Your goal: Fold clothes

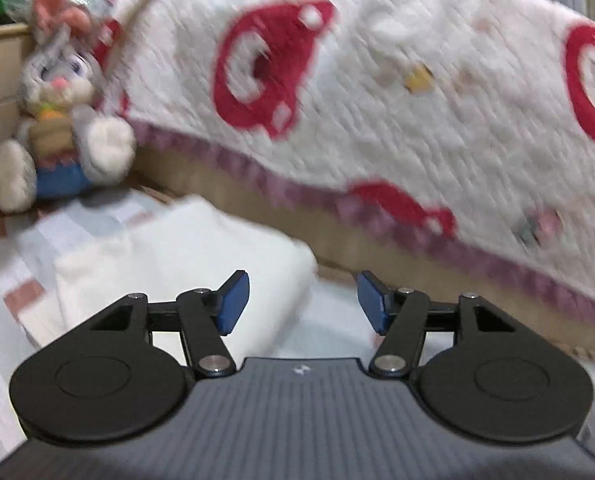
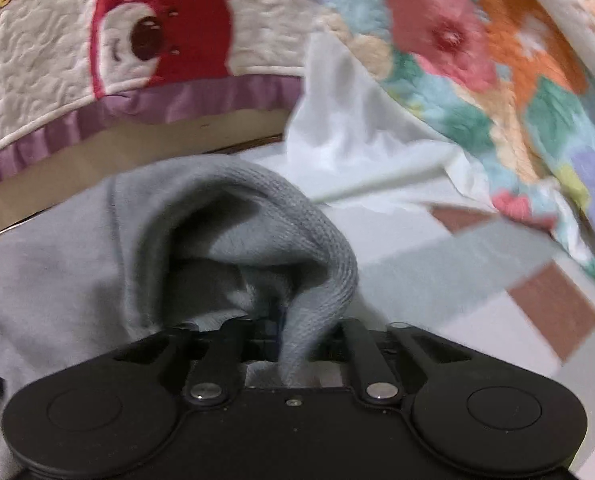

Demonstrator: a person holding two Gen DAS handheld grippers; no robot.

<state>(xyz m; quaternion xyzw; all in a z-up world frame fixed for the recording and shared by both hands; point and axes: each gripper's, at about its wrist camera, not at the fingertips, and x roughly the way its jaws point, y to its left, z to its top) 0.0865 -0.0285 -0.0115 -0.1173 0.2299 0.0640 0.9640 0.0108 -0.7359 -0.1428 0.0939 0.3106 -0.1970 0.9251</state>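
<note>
Pale grey sweatshirt [image 2: 69, 248], soft and rumpled, spread over the checked bedding at near left in the right wrist view. Ribbed cuff [image 2: 321, 248] darker grey, arched up into an open loop, its end pinched low at near centre. White folded garment [image 1: 185, 264] flat on the bedding, near left, blurred.

The bed sheet [image 2: 457, 272], pale with brown and grey-green checks, carries a grey ribbed garment [image 2: 97, 248], a folded white cloth [image 1: 185, 264] and a plush rabbit [image 1: 57, 120].
</note>
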